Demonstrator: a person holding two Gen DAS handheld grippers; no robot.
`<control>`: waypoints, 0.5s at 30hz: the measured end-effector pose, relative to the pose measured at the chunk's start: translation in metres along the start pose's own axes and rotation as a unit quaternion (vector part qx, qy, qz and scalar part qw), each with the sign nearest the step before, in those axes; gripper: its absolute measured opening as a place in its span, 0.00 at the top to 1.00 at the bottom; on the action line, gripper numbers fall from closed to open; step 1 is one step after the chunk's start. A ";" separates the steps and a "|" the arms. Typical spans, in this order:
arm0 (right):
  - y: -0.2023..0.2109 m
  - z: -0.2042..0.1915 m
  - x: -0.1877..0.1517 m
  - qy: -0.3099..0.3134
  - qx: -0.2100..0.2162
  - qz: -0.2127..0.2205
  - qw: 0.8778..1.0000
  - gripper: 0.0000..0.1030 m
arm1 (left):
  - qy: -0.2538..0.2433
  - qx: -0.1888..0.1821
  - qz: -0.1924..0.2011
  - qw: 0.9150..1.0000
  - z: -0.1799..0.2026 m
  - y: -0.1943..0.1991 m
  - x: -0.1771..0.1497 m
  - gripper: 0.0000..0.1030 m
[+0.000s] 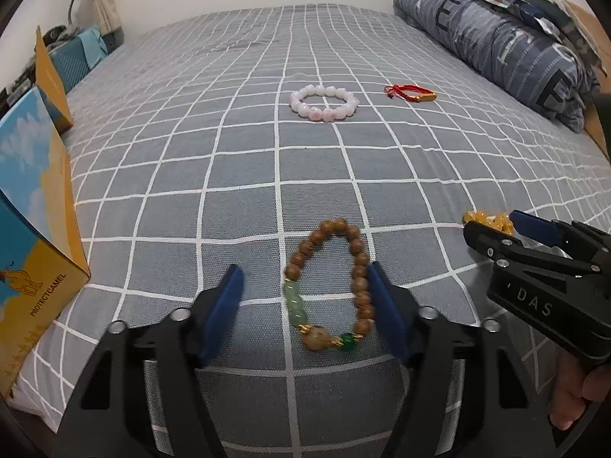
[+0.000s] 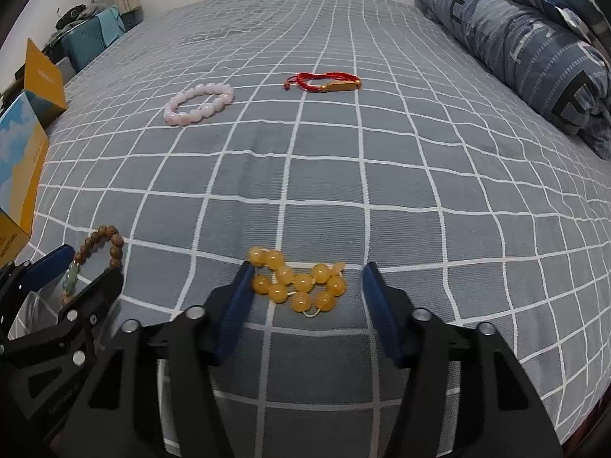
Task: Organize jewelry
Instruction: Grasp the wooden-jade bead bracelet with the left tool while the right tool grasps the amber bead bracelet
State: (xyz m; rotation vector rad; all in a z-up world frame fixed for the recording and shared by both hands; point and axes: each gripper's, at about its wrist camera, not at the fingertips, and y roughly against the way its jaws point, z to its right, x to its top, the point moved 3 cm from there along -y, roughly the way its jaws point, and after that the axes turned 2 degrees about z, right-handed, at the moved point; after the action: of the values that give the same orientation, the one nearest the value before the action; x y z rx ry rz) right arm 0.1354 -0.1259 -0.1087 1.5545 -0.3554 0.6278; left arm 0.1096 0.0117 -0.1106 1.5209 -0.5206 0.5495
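A brown wooden bead bracelet with green beads [image 1: 328, 286] lies on the grey checked bedspread [image 1: 229, 145] between the open jaws of my left gripper [image 1: 305, 278]; its right side touches the right finger. It also shows in the right wrist view [image 2: 99, 255]. A yellow bead bracelet [image 2: 299, 282] lies bunched between the open jaws of my right gripper [image 2: 307, 278], apart from both. A pink bead bracelet [image 1: 324, 102] [image 2: 198, 104] and a red cord bracelet with a gold bar [image 1: 412, 93] [image 2: 324, 82] lie farther up the bed.
A blue and yellow cardboard box [image 1: 34, 236] with its flap up stands at the bed's left edge. A folded blue quilt and pillows [image 1: 504, 38] lie along the right side. Furniture and a lamp [image 1: 76, 0] stand beyond the far left corner.
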 end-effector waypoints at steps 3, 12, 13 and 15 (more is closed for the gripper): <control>0.001 0.000 0.000 -0.001 -0.004 0.000 1.000 0.64 | -0.005 -0.005 -0.001 1.000 0.002 0.001 0.000 0.56; 0.001 0.003 0.000 0.002 -0.016 0.003 1.000 0.91 | 0.018 -0.009 0.005 1.000 -0.008 0.004 0.004 0.91; 0.001 0.003 0.000 0.000 -0.015 0.004 1.000 0.91 | 0.023 -0.013 0.006 1.000 -0.009 0.005 0.005 0.91; 0.002 0.004 0.000 -0.003 -0.013 0.006 1.000 0.91 | 0.028 -0.016 0.011 0.999 -0.011 0.007 0.006 0.91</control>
State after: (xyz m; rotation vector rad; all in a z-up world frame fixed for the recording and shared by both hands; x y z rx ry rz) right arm 0.1356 -0.1298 -0.1072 1.5302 -0.3768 0.6258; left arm 0.1095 0.0231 -0.1015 1.4667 -0.5012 0.5966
